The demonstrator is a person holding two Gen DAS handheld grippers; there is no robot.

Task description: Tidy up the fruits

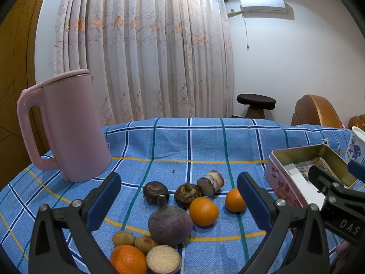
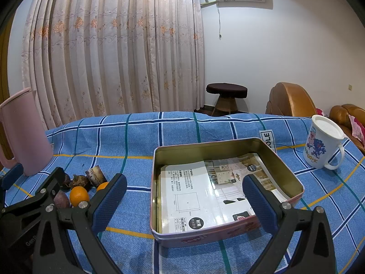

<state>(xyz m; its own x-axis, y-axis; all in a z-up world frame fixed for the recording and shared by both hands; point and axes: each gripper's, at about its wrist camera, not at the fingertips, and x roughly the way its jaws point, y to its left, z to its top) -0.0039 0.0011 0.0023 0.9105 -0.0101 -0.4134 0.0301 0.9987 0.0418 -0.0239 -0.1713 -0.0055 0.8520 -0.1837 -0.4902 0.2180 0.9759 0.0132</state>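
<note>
1. Fruits [image 1: 203,211] are lying loose on the blue checked cloth [image 1: 205,141], left of the open tin [image 2: 228,150].
2. I am holding the left gripper [image 1: 179,202] wide over them, empty.
3. I am holding the right gripper [image 2: 184,202] wide over the tin, empty.

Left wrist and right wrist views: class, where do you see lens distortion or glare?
Left wrist view: the curtain bows outward and dark corners vignette the frame. Right wrist view: glare whitens the glossy paper inside the tin, and the tablecloth lines curve.
</note>
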